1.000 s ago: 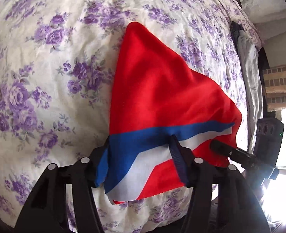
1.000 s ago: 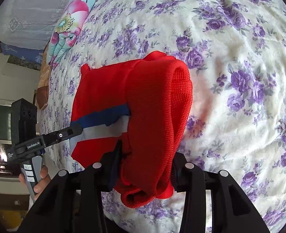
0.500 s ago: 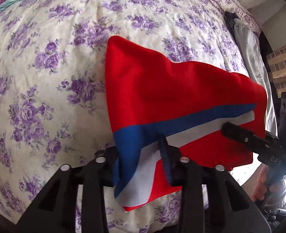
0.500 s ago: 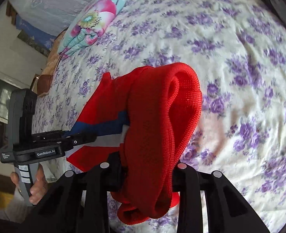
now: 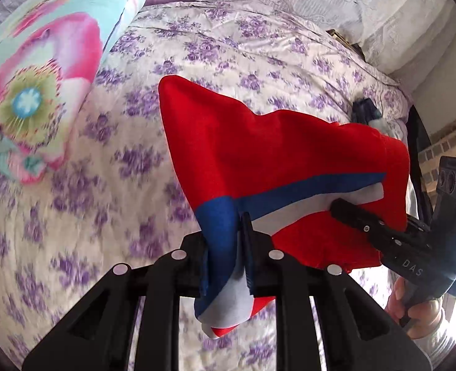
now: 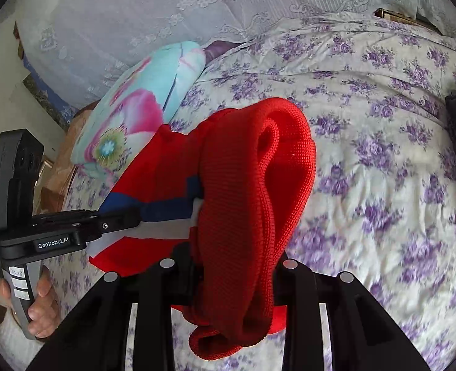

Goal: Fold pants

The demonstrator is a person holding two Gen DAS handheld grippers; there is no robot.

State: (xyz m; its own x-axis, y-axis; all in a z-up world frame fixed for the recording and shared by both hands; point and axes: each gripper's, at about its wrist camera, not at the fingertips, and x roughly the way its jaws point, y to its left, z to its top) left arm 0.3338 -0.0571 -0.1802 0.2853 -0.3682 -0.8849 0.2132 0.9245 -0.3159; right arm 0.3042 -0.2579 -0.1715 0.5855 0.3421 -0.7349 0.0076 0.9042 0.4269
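Observation:
The red pants [image 5: 274,151] with a blue and white side stripe [image 5: 290,194] hang lifted above the flowered bed [image 5: 110,167]. My left gripper [image 5: 225,256] is shut on the striped edge of the pants. My right gripper [image 6: 234,266] is shut on the red ribbed waistband [image 6: 259,198], which bunches over its jaws. The right gripper also shows in the left wrist view [image 5: 345,210] at the pants' right end. The left gripper shows in the right wrist view [image 6: 126,219] at the pants' left end.
A turquoise and pink flowered pillow [image 5: 36,77] lies at the bed's far left; it also shows in the right wrist view [image 6: 138,105]. A white lace curtain [image 6: 153,9] hangs behind the bed. Dark and grey clothes [image 5: 367,114] lie at the bed's right edge.
Both grippers have risen and tilted up with the pants, so the pillow and curtain have come into view. The pants now hang higher above the bed. Both grips are unchanged.

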